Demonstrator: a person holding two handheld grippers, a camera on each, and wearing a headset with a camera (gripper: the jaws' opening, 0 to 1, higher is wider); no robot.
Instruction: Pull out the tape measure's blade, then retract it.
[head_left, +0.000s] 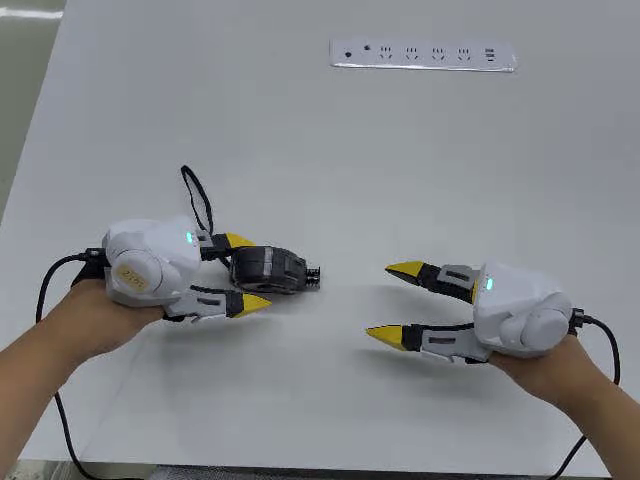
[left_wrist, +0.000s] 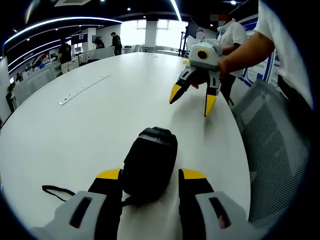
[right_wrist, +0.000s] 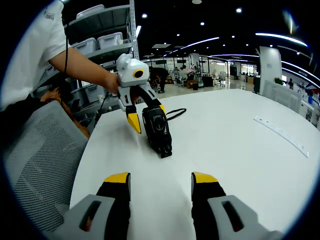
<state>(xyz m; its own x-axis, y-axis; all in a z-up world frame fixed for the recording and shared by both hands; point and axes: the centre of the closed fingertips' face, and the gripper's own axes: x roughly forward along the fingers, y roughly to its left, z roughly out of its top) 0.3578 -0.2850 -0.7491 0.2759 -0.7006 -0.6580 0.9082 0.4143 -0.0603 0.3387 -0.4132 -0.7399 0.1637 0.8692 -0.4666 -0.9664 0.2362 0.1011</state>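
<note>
The black tape measure (head_left: 270, 268) rests on the white table (head_left: 330, 150), its blade tip pointing right and its black wrist strap (head_left: 197, 197) trailing behind. My left gripper (head_left: 250, 272) is shut on it, a yellow-tipped finger against each side of the case (left_wrist: 150, 162). My right gripper (head_left: 390, 300) stands open to the right, a short way from the blade tip, with nothing between its fingers. From the right gripper view the tape measure (right_wrist: 159, 127) lies straight ahead, held by the left gripper (right_wrist: 142, 117). The right gripper (left_wrist: 192, 102) shows in the left gripper view.
A white power strip (head_left: 423, 54) lies at the far side of the table. A grey mesh chair (right_wrist: 40, 160) stands at the table's near edge. Cables trail from both grippers. Shelving and other people are in the room beyond.
</note>
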